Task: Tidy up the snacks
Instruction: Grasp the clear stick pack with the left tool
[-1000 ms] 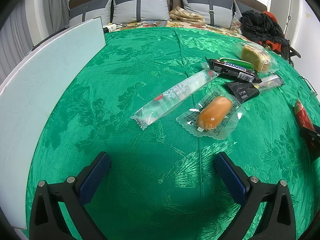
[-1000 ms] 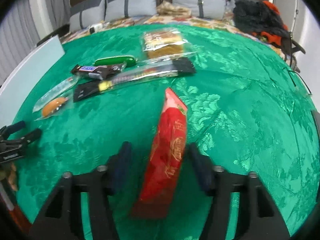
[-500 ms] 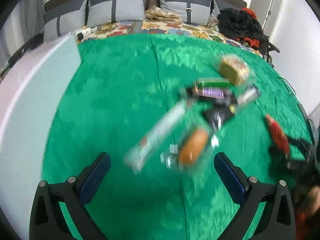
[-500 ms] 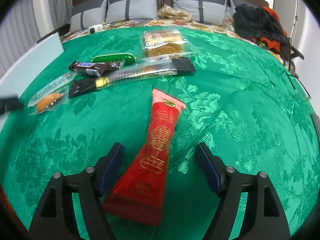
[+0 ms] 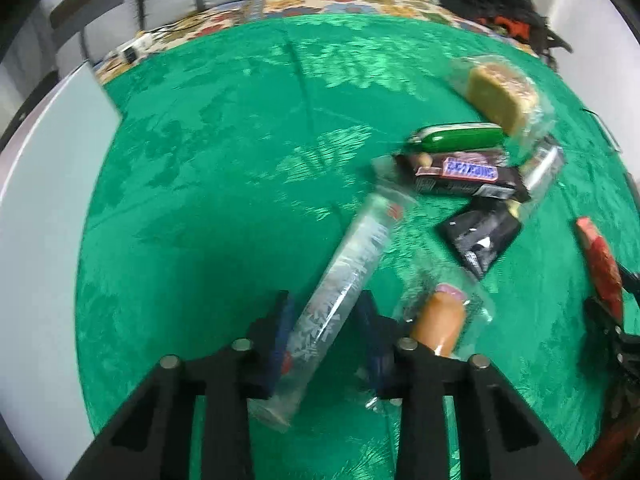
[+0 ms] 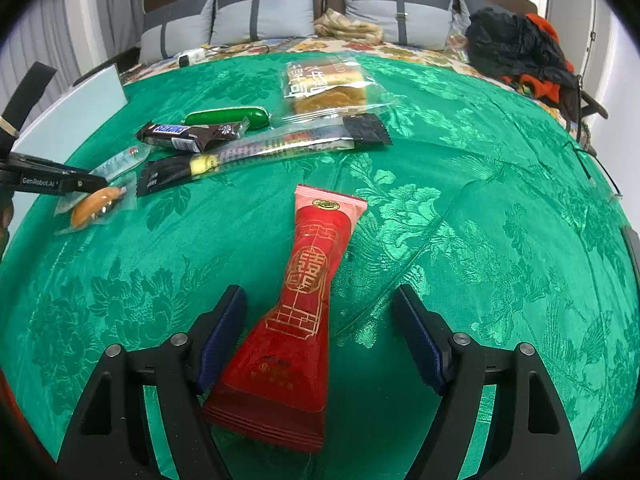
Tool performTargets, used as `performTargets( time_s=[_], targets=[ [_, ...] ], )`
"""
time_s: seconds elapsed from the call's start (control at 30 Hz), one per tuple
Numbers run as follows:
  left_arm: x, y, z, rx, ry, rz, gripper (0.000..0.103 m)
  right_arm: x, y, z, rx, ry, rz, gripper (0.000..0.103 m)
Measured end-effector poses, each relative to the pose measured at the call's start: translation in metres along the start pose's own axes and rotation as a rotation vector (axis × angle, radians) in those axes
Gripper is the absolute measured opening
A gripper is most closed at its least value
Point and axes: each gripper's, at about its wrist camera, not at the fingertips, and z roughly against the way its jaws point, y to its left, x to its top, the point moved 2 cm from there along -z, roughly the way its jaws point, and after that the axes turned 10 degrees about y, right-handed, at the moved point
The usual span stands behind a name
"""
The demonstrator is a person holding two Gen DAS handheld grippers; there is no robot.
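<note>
Two grippers: my left gripper [image 5: 325, 330] has its jaws just clamped on the clear tube packet [image 5: 340, 300], light, slippery, crushable, taken near its lower end; right gripper [image 6: 320, 340] jaws spread around the red pouch [image 6: 294, 316] lying on the green cloth [image 6: 460, 220]

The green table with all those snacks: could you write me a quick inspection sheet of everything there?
Surface: green patterned cloth, white board at its edge.
Job's things: clear long packet, sausage, Snickers bar, green stick, cake pack, long black-ended packet, red packet.
Clutter: nothing seen.
Grippers: left gripper shut on the clear long packet; right gripper open astride the red packet.
Cables: thin cable.
Surroundings: pillows, heaped clothes.
</note>
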Motion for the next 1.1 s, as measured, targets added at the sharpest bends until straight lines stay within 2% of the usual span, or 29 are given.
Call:
performTargets(
  time_s=[0.07, 0.2, 0.27, 0.4, 0.47, 0.53, 0.57, 0.67, 0.77, 0.83, 0.9, 1.1],
  targets=[
    [-0.006, 0.006, 0.002, 0.007, -0.001, 0.062, 0.018, 0.0, 0.0, 0.0, 0.0, 0.0, 0.001, 0.079],
    [-0.041, 0.026, 0.013, -0.086, 0.001, 0.259, 0.018, 0.0, 0.0, 0.0, -0.001, 0.0, 0.001, 0.079],
    [-0.063, 0.026, 0.02, -0.115, -0.004, 0.28, 0.018, 0.0, 0.0, 0.0, -0.001, 0.0, 0.001, 0.079],
    [-0.102, 0.013, 0.027, -0.115, -0.027, 0.249, 0.02, 0.0, 0.0, 0.0, 0.0, 0.0, 0.001, 0.079],
    [-0.113, 0.008, 0.029, -0.097, -0.062, 0.237, 0.035, 0.0, -0.001, 0.0, 0.0, 0.0, 0.001, 0.079],
    [-0.119, 0.007, 0.028, -0.072, -0.097, 0.241, 0.076, 0.0, -0.001, 0.0, 0.0, 0.0, 0.001, 0.079],
    [-0.118, 0.008, 0.026, -0.052, -0.107, 0.256, 0.081, 0.0, 0.0, 0.0, 0.0, 0.0, 0.001, 0.079],
    [-0.115, 0.014, 0.02, -0.009, -0.143, 0.272, 0.083, 0.0, -0.001, 0.0, 0.001, 0.0, 0.0, 0.079],
    [-0.11, 0.009, 0.015, 0.072, -0.161, 0.226, 0.086, 0.0, -0.001, -0.001, 0.002, -0.001, 0.0, 0.079],
    [-0.111, 0.011, 0.012, 0.069, -0.198, 0.229, 0.097, 0.0, -0.001, -0.001, 0.004, -0.001, -0.001, 0.079],
    [-0.113, 0.017, 0.009, 0.075, -0.222, 0.257, 0.103, 0.0, -0.001, -0.001, 0.005, -0.002, -0.003, 0.079],
    [-0.112, 0.017, 0.007, 0.084, -0.23, 0.263, 0.103, 0.0, -0.003, -0.001, 0.016, -0.005, -0.011, 0.079]
  ],
)
